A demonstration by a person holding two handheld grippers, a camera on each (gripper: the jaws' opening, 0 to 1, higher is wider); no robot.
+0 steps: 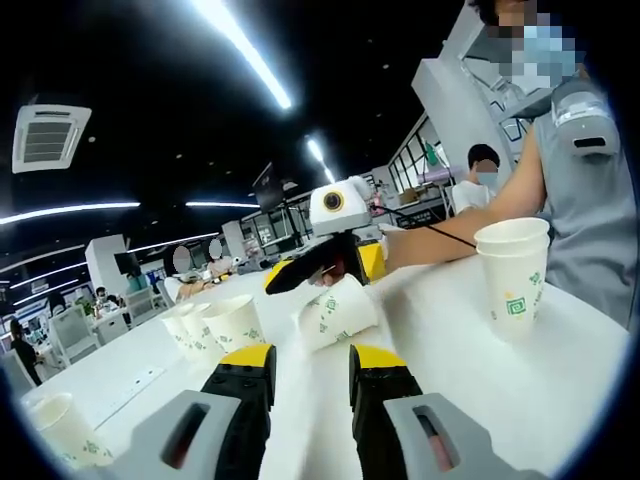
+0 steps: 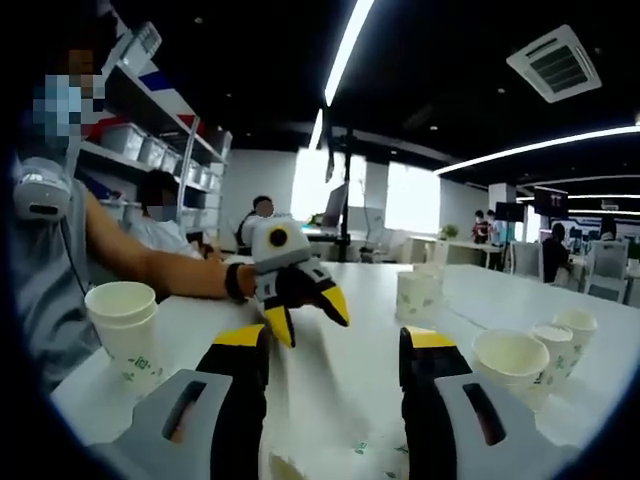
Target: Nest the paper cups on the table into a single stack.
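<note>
White paper cups with green print stand on a white table (image 1: 560, 390). Two nested cups (image 1: 512, 275) stand upright at the right, and the same pair (image 2: 125, 325) shows at the left of the right gripper view. My right gripper (image 1: 335, 270) has its jaws either side of a tilted cup (image 1: 338, 315), shut on it; that cup's rim (image 2: 280, 466) peeks in low between my right gripper's (image 2: 335, 345) wide jaws. My left gripper (image 1: 312, 358) is open with nothing in it and points at the tilted cup. Across the table, my left gripper (image 2: 308, 318) shows again, jaws apart.
A cluster of cups (image 1: 215, 325) sits left of centre and one more cup (image 1: 62, 428) lies near the left edge. More cups (image 2: 418, 290) stand mid-table and others (image 2: 512, 360) at the right. The person's torso (image 1: 590, 210) stands by the table's edge.
</note>
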